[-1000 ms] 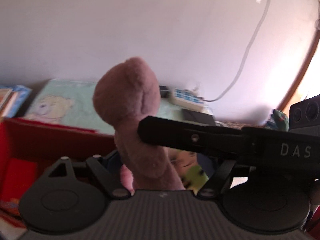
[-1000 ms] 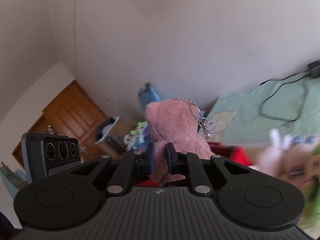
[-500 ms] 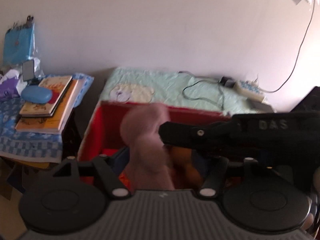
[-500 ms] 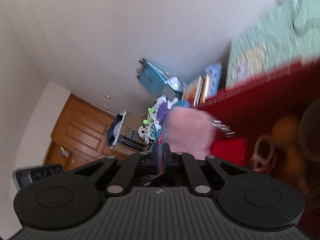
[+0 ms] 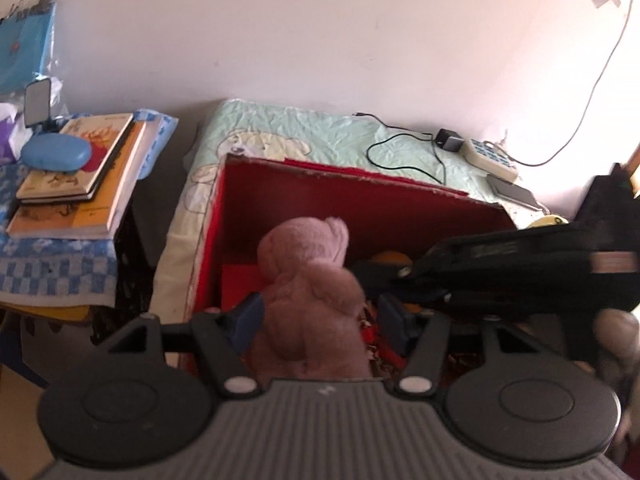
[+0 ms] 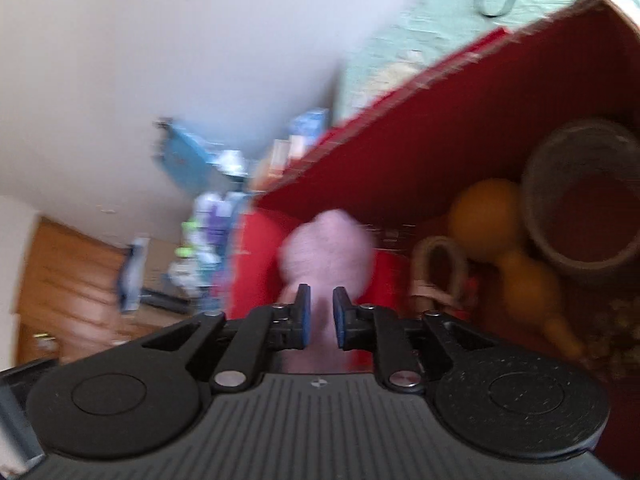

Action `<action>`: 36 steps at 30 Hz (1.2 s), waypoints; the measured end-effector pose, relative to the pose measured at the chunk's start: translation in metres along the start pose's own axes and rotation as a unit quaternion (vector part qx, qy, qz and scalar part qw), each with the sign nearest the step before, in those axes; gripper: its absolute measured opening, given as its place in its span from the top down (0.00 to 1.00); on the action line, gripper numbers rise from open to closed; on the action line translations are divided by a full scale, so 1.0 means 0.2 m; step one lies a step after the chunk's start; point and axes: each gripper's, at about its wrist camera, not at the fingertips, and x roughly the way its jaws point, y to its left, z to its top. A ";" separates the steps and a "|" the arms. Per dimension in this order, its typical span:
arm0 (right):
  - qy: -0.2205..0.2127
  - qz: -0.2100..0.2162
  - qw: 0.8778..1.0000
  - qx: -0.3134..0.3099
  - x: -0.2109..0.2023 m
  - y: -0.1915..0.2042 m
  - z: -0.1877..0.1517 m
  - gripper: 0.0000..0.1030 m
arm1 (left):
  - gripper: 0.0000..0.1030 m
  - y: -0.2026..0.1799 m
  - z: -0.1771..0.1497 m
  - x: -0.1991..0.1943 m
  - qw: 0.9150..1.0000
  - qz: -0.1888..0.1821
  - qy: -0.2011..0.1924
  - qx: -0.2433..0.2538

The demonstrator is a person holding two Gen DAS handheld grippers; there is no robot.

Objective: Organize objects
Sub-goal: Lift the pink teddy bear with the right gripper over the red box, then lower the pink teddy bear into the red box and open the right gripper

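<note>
Red box (image 5: 360, 204) (no legible labels) behind pink plush (image 5: 312, 300).

A lived-in room of a home, likely a bedroom. A pale green quilt (image 5: 320, 136) printed with a cartoon bear is spread against a plain white wall. A power strip (image 5: 486, 156) and a phone (image 5: 514, 192) lie at its far right edge, and beside its left edge stands a side table with stacked books (image 5: 80, 176) and a blue case (image 5: 56, 152). A wooden door (image 6: 68, 280) shows in the right wrist view.
</note>
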 end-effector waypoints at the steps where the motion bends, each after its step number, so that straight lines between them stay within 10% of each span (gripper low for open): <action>1: 0.009 -0.011 1.000 0.002 0.02 -0.01 -0.01 0.85 | 0.39 0.01 0.00 0.00 1.000 -0.002 0.000 0.000; 14: 0.012 -0.159 0.981 -0.109 0.12 0.19 -0.07 0.86 | 0.38 0.03 -0.02 -0.02 1.000 0.012 0.017 -0.002; 36: -0.110 -0.155 0.975 -0.116 -0.63 0.05 -0.17 0.79 | 0.36 -0.53 0.09 -0.01 0.997 0.055 0.019 0.051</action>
